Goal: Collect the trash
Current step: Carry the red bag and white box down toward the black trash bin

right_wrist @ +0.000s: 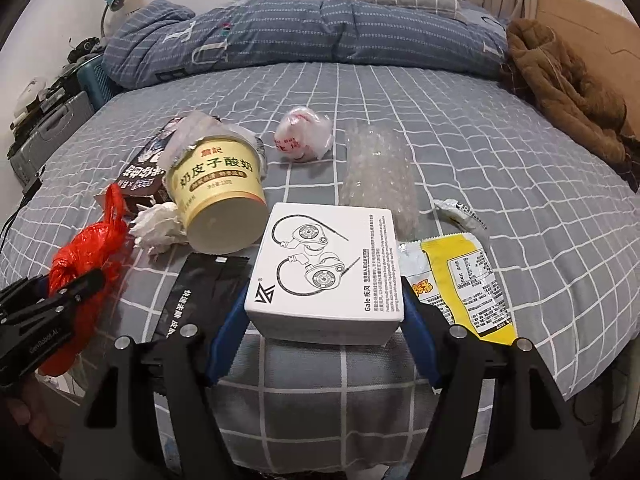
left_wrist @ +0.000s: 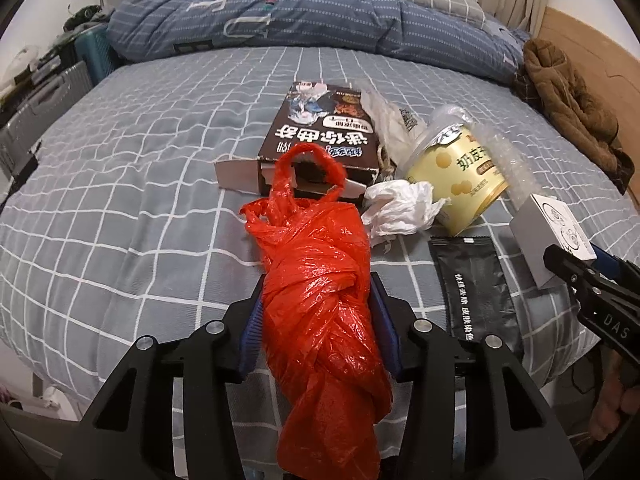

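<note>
In the left wrist view, our left gripper (left_wrist: 320, 312) is clamped on the twisted red plastic bag (left_wrist: 320, 280), blue pads pressing both its sides, the bag lying on the bed (left_wrist: 140, 160). We take the yellow yogurt cup (left_wrist: 456, 168) as landmark: the crumpled white tissue (left_wrist: 400, 208) touches it on the left, the dark snack box (left_wrist: 320, 136) lies left of that, and the black sachet (left_wrist: 476, 292) sits just in front. In the right wrist view, our right gripper (right_wrist: 324, 304) holds the white earphone box (right_wrist: 324, 268) by its two sides, right of the cup (right_wrist: 220, 196); the bubble wrap (right_wrist: 378, 176) lies further right and behind, the yellow wrapper (right_wrist: 460, 284) right and nearer. The slick bag could slide through the pads when lifted; the box, gripped low near one edge, could pivot and fall.
</note>
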`<act>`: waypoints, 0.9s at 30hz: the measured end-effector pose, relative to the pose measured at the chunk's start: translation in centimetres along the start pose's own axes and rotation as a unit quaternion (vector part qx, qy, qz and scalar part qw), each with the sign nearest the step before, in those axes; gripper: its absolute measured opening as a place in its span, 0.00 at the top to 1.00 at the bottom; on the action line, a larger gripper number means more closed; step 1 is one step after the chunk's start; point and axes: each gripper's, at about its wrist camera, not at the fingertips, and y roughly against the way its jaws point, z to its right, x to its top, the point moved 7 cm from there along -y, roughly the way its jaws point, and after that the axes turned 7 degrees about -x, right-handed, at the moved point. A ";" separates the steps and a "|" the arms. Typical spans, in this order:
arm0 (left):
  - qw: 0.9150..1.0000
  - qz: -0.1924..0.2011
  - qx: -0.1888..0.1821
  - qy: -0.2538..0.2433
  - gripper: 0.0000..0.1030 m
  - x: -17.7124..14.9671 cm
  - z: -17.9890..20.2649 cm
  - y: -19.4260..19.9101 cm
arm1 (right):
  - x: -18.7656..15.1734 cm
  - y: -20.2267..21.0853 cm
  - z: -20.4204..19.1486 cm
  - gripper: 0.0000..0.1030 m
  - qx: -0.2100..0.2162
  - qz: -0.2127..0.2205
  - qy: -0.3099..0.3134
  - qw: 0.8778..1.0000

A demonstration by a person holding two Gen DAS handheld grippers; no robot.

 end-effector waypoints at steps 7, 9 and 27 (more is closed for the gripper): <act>1.000 0.009 -0.003 -0.004 0.55 0.3 0.6 1.4 | 0.4 1.6 0.1 0.35 0.000 0.012 0.001 1.000; 1.000 0.012 -0.004 -0.005 0.55 0.5 0.8 1.8 | 0.6 2.1 0.1 0.35 0.000 0.015 0.001 1.000; 0.999 0.035 -0.012 -0.014 0.55 0.1 2.1 5.4 | 0.8 6.6 0.7 0.35 0.000 0.044 0.003 0.999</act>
